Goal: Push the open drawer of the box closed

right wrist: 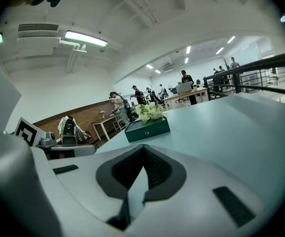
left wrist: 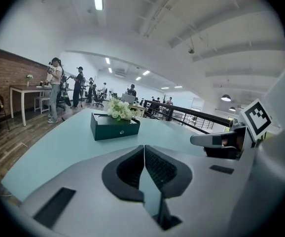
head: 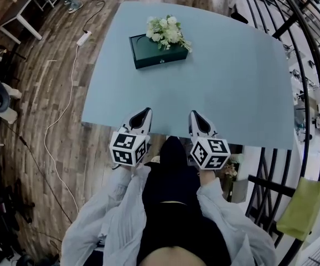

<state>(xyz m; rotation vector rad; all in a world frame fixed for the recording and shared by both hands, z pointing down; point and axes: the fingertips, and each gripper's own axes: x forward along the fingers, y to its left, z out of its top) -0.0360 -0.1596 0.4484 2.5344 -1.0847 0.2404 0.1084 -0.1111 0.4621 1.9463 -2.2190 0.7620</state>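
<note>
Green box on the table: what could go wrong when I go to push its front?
The green box stands free, far across the table from the left gripper and right gripper, both shut. A push may slide the whole box, not just its drawer. The flowers on its top could topple.

The scene is lit brightly and evenly by ceiling strip lamps point(right wrist: 86, 38). Shadows on the table point(head: 237, 87) are kept faint and soft. Straight lines are bent strongly toward the edges of every view, and both gripper views are ringed with black. The left gripper point(left wrist: 144, 149) and right gripper point(right wrist: 143, 149) are rendered soft up close; the box point(left wrist: 114, 127) is shown sharper.
</note>
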